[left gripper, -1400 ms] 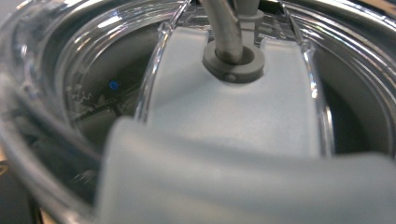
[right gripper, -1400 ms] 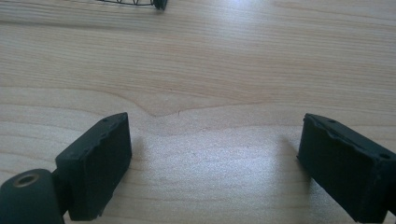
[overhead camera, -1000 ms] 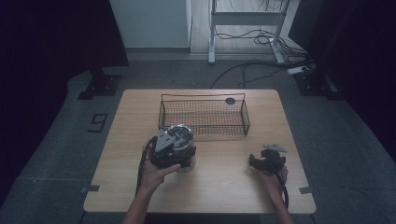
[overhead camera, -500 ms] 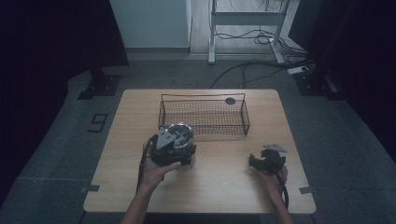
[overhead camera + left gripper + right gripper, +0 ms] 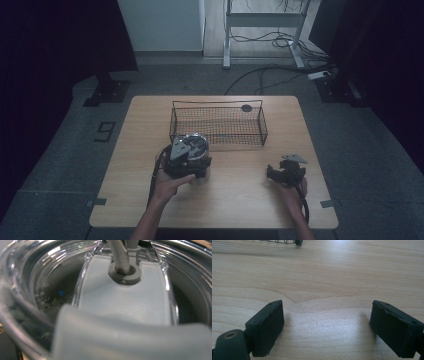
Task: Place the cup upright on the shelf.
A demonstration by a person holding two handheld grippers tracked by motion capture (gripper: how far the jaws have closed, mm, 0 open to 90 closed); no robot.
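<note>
High view puts the left gripper (image 5: 187,159) over a clear lidded container (image 5: 196,150) just before the wire basket (image 5: 218,123); its grip is hidden, so a lift might slip. Right gripper (image 5: 325,326) gapes, empty.

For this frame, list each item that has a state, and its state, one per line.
Clear lidded jar: on the table in front of the basket, grey lid latch down.
Left gripper: at the jar's top; jaw state unclear.
Right gripper: open, low over bare table.
Wire basket: upright, apparently empty.
</note>
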